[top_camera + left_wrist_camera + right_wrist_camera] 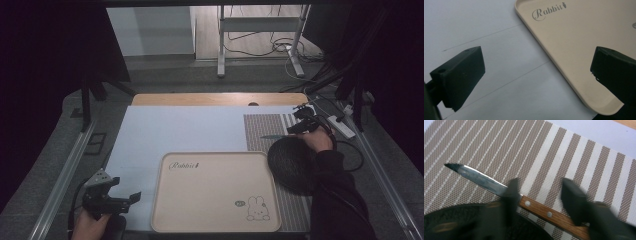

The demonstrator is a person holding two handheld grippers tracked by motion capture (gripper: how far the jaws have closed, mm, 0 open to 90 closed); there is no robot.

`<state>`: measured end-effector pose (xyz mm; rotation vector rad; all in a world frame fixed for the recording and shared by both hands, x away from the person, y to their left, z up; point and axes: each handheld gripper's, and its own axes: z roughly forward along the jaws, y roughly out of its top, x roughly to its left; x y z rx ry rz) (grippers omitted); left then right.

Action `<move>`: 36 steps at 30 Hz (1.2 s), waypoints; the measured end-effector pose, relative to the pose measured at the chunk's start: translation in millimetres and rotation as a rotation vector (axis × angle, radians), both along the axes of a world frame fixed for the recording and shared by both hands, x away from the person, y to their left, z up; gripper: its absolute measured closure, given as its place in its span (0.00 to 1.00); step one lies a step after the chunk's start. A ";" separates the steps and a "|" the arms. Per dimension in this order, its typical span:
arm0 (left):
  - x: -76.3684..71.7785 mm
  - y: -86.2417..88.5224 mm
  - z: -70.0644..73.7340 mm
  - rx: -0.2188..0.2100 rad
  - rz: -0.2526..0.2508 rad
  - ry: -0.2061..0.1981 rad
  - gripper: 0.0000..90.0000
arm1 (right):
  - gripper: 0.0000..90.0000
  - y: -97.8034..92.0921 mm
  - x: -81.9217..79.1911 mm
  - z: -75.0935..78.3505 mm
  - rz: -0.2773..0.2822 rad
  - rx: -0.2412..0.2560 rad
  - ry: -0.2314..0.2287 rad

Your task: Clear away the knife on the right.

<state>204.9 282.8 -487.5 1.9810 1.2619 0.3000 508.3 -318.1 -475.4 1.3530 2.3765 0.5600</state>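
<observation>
Right gripper (537,197), fingers spread, straddles the knife (519,200) on the striped placemat (574,155); judged best: centre on the wooden handle before pinching.

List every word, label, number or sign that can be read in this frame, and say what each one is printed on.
"Rabbit", in script with a small carrot after it: on the beige tray, near its far left corner.
A small round green mark beside the rabbit drawing on the tray: too small to read.
The striped placemat, the knife and the black round plate carry no lettering that I can make out.
</observation>
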 end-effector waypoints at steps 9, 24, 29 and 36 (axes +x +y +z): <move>0.1 -0.5 0.0 0.006 -0.003 0.000 0.00 | 0.99 -21.0 11.5 -7.3 -0.027 -0.021 0.038; 0.5 -2.0 0.2 0.014 -0.006 0.003 0.00 | 0.99 -56.6 -0.1 -15.5 -0.095 0.002 0.095; 0.7 -2.2 0.2 0.014 -0.008 0.003 0.00 | 0.99 -58.2 -6.8 -13.1 -0.088 -0.014 0.145; 1.1 -2.8 0.2 0.019 -0.015 0.001 0.00 | 0.99 -62.8 -12.6 -11.3 -0.091 -0.016 0.183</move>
